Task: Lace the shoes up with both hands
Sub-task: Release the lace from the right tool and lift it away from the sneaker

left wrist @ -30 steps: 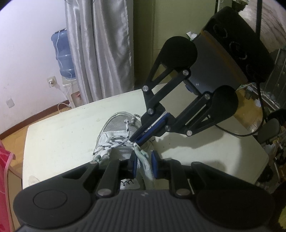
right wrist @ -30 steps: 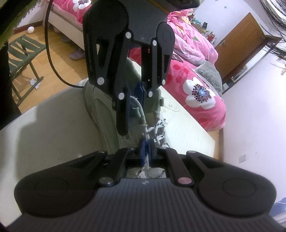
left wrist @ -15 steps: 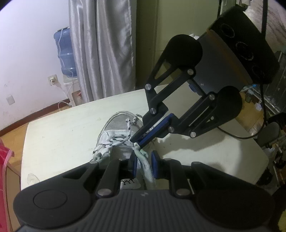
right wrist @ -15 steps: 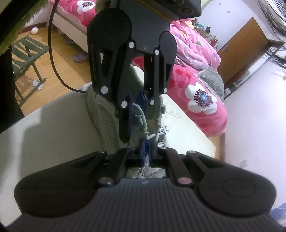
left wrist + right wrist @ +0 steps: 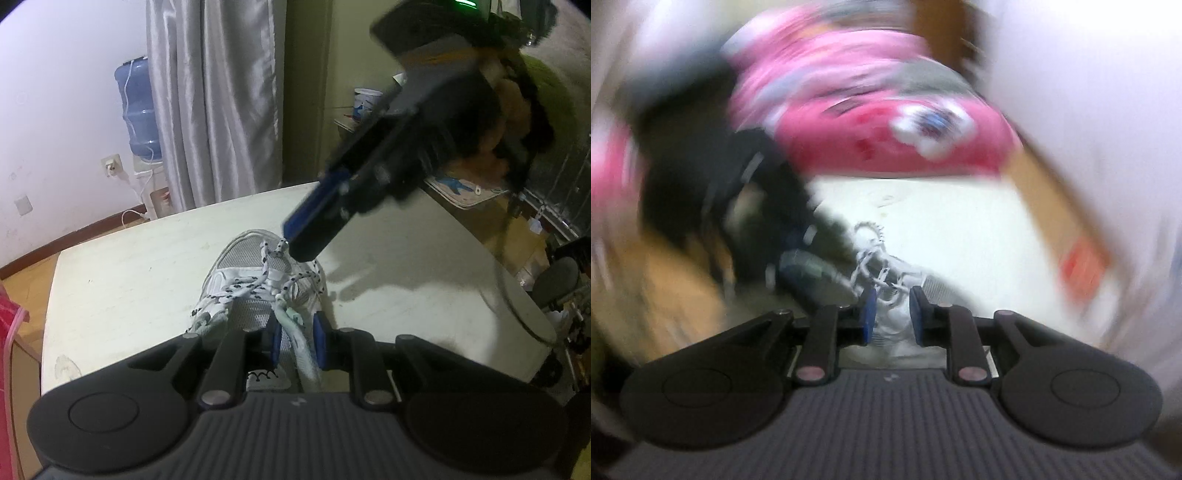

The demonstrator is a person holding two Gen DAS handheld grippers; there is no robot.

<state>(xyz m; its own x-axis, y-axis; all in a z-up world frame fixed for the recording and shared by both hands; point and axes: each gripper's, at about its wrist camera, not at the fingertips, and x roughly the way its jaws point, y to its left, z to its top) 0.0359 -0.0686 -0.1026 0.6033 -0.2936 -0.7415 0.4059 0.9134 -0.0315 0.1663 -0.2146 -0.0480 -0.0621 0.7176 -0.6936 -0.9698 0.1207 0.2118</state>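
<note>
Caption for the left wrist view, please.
Left gripper pinches the shoe tongue on the table; right gripper, jaws opening, hovers at the lace end.

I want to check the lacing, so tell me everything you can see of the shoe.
The shoe is a white and grey mesh sneaker lying on the pale table. White laces flecked dark cross it loosely. The left gripper pinches a pale strip of its upper. The right gripper, fingers opening, hovers over the laces.

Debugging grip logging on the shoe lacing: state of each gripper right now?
Left gripper: shut on the shoe's collar edge.
Right gripper: jaws opening, nothing pressed between the pads; laces beyond them.
</note>
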